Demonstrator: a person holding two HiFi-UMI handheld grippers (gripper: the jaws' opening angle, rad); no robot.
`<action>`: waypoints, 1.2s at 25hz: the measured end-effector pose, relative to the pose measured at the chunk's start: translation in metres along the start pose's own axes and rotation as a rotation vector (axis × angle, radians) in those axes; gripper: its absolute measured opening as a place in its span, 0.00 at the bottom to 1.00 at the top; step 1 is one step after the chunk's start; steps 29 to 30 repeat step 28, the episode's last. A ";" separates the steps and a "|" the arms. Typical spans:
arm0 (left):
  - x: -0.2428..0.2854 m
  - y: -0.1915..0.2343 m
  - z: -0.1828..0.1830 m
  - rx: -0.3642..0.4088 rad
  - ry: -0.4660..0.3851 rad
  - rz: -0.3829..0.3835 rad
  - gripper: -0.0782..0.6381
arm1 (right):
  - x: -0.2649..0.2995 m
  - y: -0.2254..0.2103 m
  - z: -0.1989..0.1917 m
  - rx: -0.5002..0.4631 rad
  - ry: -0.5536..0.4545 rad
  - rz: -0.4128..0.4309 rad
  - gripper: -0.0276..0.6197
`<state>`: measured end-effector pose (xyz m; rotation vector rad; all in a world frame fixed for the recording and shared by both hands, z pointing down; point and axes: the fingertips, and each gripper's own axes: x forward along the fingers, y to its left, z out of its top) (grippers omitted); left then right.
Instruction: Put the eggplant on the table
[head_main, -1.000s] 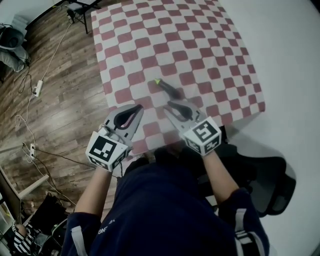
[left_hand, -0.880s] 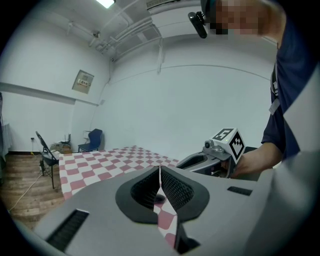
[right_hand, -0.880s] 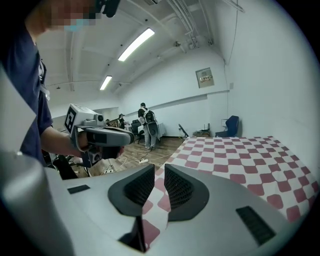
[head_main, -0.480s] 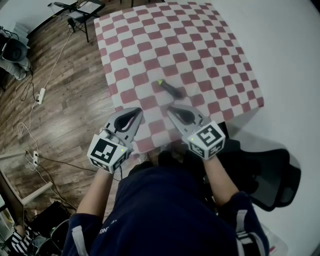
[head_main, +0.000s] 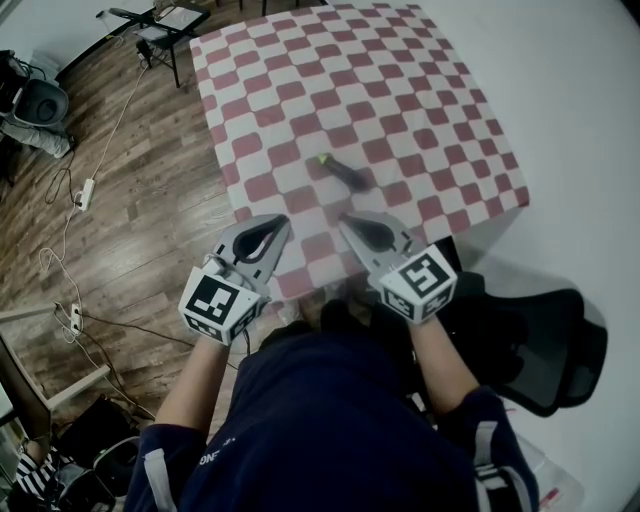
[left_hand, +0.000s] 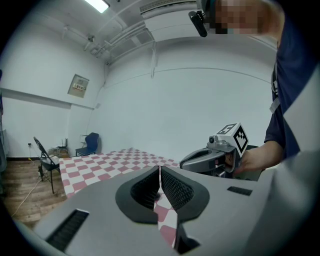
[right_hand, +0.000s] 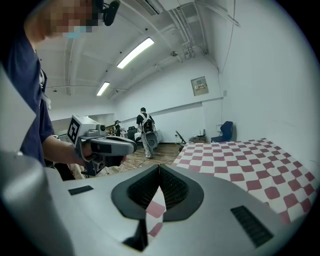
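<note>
we hold left gripper (head_main: 278, 224) and right gripper (head_main: 347, 221) pinched empty; the small dark eggplant (head_main: 343, 174), seemingly resting on the red-checkered worktop (head_main: 420, 90), may roll if bumped.

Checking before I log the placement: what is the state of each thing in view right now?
checkered cloth: spread flat, only the eggplant on it
eggplant: lying on the cloth, released, touched by neither gripper
left gripper: shut, nothing between its jaws
right gripper: shut, nothing between its jaws
</note>
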<state>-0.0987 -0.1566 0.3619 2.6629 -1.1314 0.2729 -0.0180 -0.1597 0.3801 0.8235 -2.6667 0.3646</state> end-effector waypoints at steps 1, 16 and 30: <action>0.000 0.000 0.001 0.005 -0.002 -0.001 0.15 | 0.000 0.000 0.000 0.001 0.001 -0.001 0.07; 0.004 -0.008 -0.004 -0.009 0.001 0.001 0.15 | -0.007 -0.010 -0.015 0.021 0.026 -0.014 0.07; 0.013 -0.014 -0.003 -0.009 0.003 -0.010 0.15 | -0.009 -0.015 -0.014 0.013 0.018 -0.008 0.07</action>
